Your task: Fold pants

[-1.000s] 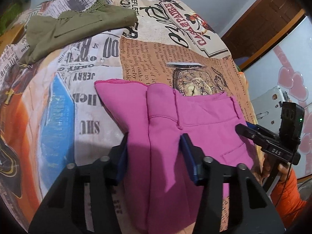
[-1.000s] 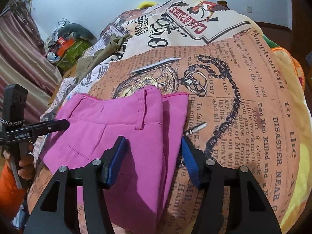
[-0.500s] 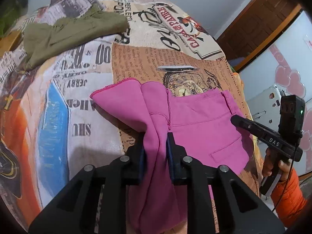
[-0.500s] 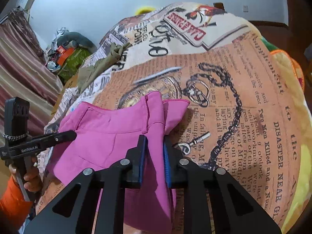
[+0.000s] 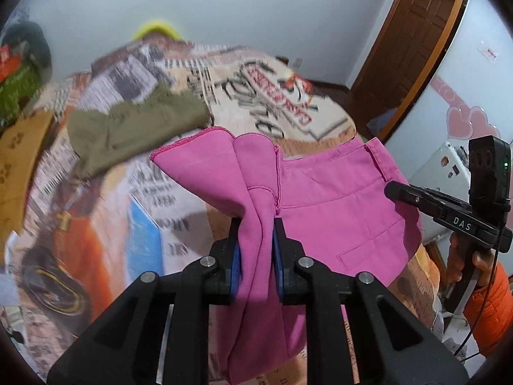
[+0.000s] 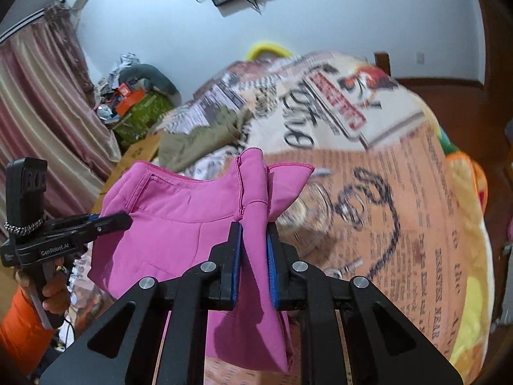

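Both sets of jaws are clamped tight on pink cloth. Left gripper (image 5: 255, 253) pinches a bunched fold of the pink pants (image 5: 336, 211) between its blue pads, fabric spilling out above and hanging below the fingers at 6 o'clock. Right gripper (image 6: 251, 253) does the same at the other end of the waistband, its pads pressed onto a gathered ridge of the pants (image 6: 179, 224). The garment hangs stretched between the two, held up off the bed, waistband uppermost.

Both tools point forward and downward over the bed. In the left view, the other gripper comes in from 3 o'clock, gripped by a hand (image 5: 461, 256) in an orange sleeve (image 5: 490, 314); in the right view its twin enters from 9 o'clock, held the same way.

Biggest thing in sight: the bedspread (image 6: 416, 224), a soft quilted cover printed like old newspaper, orange and cream panels, a chain drawing, and "DISASTER NEAR" readable at 4 o'clock in the right view. The pants are smooth woven cotton with stitched seams, a belt loop and a welt pocket outline. At 10 o'clock in the left view lies a crumpled olive-green garment (image 5: 134, 128), blurred. Striped pinkish curtains (image 6: 41, 122) hang at 9 o'clock in the right view, and a brown panelled wooden door (image 5: 416, 32) stands at 1 o'clock in the left view.

Lettering on the tools: "DAS" on the right one, "GenRobot.AI" on the left.
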The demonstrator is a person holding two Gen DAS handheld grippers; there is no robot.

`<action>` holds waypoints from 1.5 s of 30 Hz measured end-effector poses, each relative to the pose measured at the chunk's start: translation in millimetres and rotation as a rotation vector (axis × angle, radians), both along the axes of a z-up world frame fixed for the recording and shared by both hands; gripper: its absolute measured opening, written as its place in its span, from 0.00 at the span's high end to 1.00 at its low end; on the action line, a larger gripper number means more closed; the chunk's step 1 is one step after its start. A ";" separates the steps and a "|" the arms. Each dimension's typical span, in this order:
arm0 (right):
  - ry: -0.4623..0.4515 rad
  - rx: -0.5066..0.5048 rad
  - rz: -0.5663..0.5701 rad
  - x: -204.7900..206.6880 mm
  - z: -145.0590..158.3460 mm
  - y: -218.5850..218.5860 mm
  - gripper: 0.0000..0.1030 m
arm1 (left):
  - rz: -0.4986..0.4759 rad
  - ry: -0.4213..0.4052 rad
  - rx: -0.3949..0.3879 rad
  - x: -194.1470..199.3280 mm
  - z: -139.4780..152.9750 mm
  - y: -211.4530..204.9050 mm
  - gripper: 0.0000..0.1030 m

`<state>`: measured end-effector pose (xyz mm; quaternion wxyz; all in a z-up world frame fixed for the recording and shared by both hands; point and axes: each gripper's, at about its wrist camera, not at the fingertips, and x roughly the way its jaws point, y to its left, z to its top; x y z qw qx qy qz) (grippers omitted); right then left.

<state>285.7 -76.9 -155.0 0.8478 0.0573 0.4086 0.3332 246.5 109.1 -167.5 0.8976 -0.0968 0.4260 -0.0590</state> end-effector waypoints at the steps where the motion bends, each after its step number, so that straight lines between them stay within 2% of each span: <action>1: -0.020 0.002 0.006 0.2 9.0 4.7 0.88 | 0.004 -0.015 0.007 -1.3 7.4 2.8 0.84; 12: -0.193 0.013 0.076 12.8 78.3 62.6 0.88 | 0.091 -0.170 0.062 0.5 82.1 54.4 0.84; 16: -0.236 0.008 0.108 26.2 96.3 93.6 0.88 | 0.119 -0.209 0.083 7.9 94.4 78.5 0.83; 20: -0.256 0.003 0.124 41.1 102.1 118.9 0.88 | 0.155 -0.221 0.105 25.6 95.0 105.0 0.84; 24: -0.268 -0.007 0.144 58.5 103.2 148.9 0.88 | 0.186 -0.227 0.127 45.5 87.0 131.6 0.84; 30: -0.281 -0.024 0.177 94.6 90.6 193.6 0.88 | 0.232 -0.208 0.071 85.2 62.9 182.5 0.84; 38: -0.237 -0.045 0.187 141.5 49.2 237.1 0.88 | 0.277 -0.155 0.071 140.6 12.0 230.3 0.84; 45: -0.218 -0.091 0.202 171.9 12.6 268.0 0.88 | 0.305 -0.092 0.023 176.1 -41.5 262.1 0.83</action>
